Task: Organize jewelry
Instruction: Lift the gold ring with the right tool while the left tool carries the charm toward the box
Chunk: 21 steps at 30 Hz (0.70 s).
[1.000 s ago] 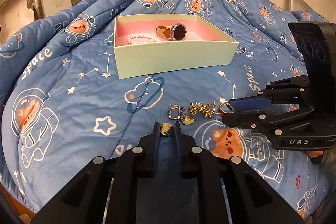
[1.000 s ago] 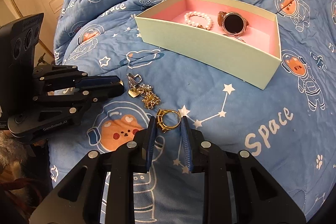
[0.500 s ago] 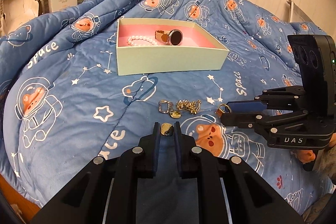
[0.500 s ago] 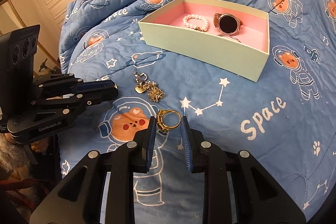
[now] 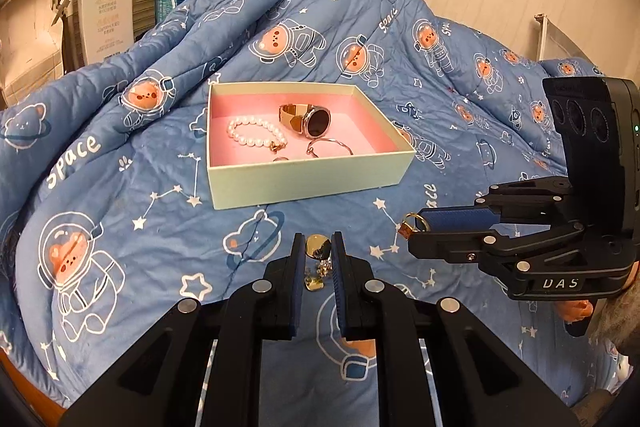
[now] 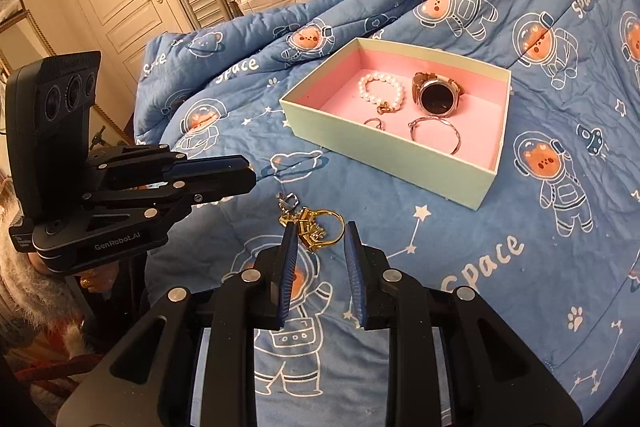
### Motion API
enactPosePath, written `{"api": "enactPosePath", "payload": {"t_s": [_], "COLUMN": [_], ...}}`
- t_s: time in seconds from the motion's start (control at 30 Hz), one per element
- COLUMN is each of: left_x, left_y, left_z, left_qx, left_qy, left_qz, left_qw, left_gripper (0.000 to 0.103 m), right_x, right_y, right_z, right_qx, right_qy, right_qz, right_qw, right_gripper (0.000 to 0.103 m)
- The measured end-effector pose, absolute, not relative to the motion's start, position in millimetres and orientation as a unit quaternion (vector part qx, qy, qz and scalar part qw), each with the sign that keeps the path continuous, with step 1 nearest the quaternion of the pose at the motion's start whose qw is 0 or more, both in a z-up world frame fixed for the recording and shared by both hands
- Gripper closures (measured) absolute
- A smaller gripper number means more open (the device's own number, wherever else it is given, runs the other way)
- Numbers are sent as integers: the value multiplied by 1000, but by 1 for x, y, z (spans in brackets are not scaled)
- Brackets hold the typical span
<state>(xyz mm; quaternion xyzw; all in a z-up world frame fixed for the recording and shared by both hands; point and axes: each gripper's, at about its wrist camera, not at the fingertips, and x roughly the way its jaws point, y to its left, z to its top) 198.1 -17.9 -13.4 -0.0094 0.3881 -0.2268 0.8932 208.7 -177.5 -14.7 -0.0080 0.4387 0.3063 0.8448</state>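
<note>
A blue quilt [image 5: 120, 195] with astronaut bears covers the bed, and on it sits the box [image 5: 308, 179], pale green outside, pink inside. The box already holds 4 pieces: a pearl bracelet [image 5: 256, 137], a watch [image 5: 312, 121], a thin bangle [image 6: 434, 135] and a small ring [image 6: 374, 123].

The step in hand looks like the carry, with 2 pieces taken up and not yet delivered. The left gripper [image 5: 318, 251] has its jaws clamped on a small gold disc [image 5: 318, 246], held clear of the quilt. The right gripper [image 6: 320, 239] has its jaws clamped on a gold ring [image 6: 330, 227] with a bulky setting, also held above the fabric. More jewelry remains on the quilt: a gold charm cluster [image 6: 288, 209] just beyond the ring, partly hidden behind it.

The next move calls for bringing each gripper over the box rim, which stands well apart from both, lowering onto a bare patch of pink lining, then parting the jaws. The disc is tiny and gripped by its edge, so a tilt could drop it short of the box.
</note>
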Motion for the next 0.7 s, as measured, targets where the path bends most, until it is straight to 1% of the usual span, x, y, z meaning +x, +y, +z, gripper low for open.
{"api": "enactPosePath", "payload": {"t_s": [0.27, 0.7], "left_x": [222, 278], "left_y": [-26, -30], "left_z": [-1, 1], "left_qx": [0, 1], "left_qy": [390, 418], "left_qz": [-225, -215], "left_qw": [893, 883], "left_gripper": [90, 90], "right_x": [231, 287], "right_y": [-181, -183], "right_z": [2, 9], "right_qx": [-14, -45], "right_qy": [427, 440], "right_qz": [296, 261], "right_qw": [854, 858], "right_gripper": [78, 78]}}
